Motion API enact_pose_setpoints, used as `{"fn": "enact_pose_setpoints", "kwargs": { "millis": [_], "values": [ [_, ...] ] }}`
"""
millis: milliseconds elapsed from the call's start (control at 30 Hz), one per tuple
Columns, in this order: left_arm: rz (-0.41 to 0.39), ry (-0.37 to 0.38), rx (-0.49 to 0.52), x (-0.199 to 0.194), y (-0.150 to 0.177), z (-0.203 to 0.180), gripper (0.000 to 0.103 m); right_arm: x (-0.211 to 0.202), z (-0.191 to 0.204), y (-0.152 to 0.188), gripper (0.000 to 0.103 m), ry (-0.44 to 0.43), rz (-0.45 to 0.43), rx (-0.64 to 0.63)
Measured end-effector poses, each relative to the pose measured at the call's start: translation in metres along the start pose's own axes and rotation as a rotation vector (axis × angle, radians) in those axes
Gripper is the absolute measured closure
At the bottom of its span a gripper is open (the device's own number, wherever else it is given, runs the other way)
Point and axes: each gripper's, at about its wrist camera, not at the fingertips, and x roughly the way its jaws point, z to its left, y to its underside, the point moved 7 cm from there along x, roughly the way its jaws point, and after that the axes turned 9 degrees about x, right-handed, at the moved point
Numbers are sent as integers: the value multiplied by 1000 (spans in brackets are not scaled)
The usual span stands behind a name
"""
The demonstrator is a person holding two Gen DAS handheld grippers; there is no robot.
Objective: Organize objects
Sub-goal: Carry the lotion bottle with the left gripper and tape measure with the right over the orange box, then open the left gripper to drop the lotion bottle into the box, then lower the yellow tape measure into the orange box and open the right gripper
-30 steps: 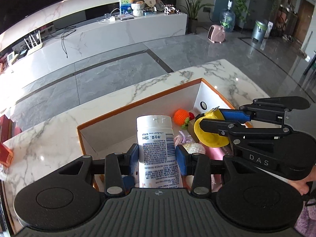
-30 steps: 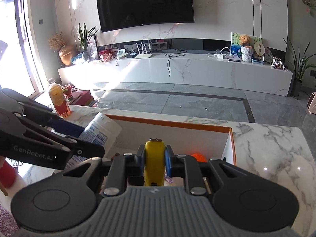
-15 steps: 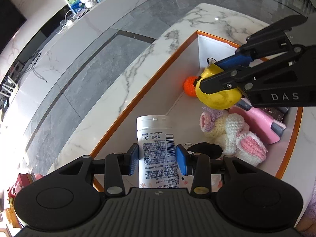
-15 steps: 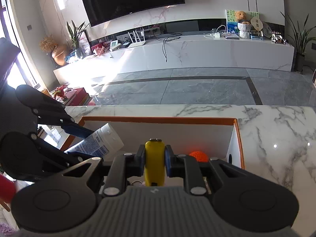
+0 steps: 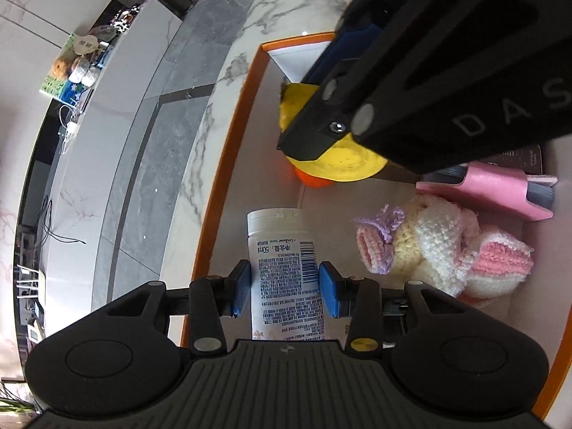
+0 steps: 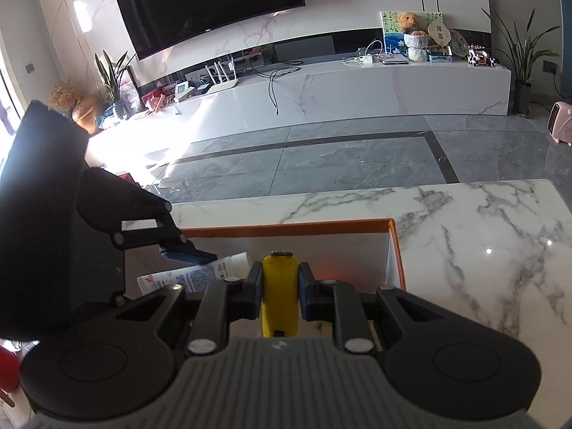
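Over box (image 5: 228,150), left gripper (image 5: 284,287) angles down gripping bottle (image 5: 282,268).

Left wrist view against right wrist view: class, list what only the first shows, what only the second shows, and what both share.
Only the left wrist view shows the box's contents: a crocheted bunny, a pink case and an orange ball.

Only the right wrist view shows the wall television.

Both show the orange-rimmed box, the white bottle gripped by the left claw, and the yellow object gripped by the right claw.
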Motion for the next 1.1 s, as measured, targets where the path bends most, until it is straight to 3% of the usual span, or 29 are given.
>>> {"fn": "enact_pose_setpoints", "kwargs": {
  "millis": [267, 367, 467, 733, 1100],
  "values": [
    [-24, -23, 5, 14, 11, -6, 55, 10, -10, 7, 82, 10, 32, 28],
    [-50, -26, -35, 9, 12, -2, 56, 14, -10, 8, 82, 22, 44, 34],
    [-75, -40, -65, 3, 11, 3, 44, 17, -11, 10, 82, 31, 60, 37],
    [-111, -59, -209, -19, 17, 6, 44, 32, -10, 18, 82, 48, 128, 66],
    [-65, -78, -221, -24, 30, 3, 44, 57, -4, 25, 82, 91, 200, 69]
  ]
}}
